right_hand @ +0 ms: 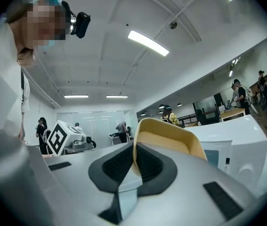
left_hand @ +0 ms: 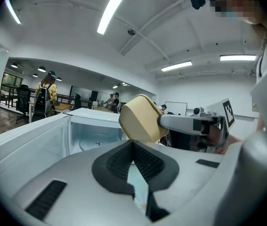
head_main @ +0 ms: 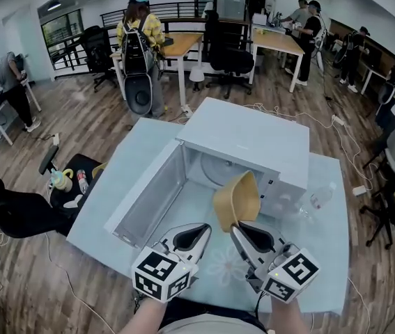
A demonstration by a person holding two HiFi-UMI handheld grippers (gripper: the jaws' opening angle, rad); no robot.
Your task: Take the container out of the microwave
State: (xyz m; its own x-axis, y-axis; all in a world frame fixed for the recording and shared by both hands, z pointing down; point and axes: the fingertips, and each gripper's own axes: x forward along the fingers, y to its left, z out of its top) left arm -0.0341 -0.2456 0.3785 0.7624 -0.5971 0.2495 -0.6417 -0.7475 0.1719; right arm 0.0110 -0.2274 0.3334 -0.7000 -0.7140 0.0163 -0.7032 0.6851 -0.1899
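The right gripper (head_main: 244,228) is pinching the tan container (head_main: 237,199) by its rim, fingers narrow, outside the open microwave (head_main: 253,141) above the tabletop's (head_main: 326,256) near edge. The left gripper (head_main: 196,232) is sitting closed and empty. Likely only setting down is remaining.

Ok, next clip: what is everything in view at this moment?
microwave: one, white, on the table, door open
container: one, tan, tilted, above the open door
table: one, pale blue cover, under the microwave
bottle: one, clear, right of the microwave
desks: two, wood tops, far behind
people: several, around the room's edges
left hand-held gripper: grey, shut, empty
right hand-held gripper: grey, shut on the container's rim
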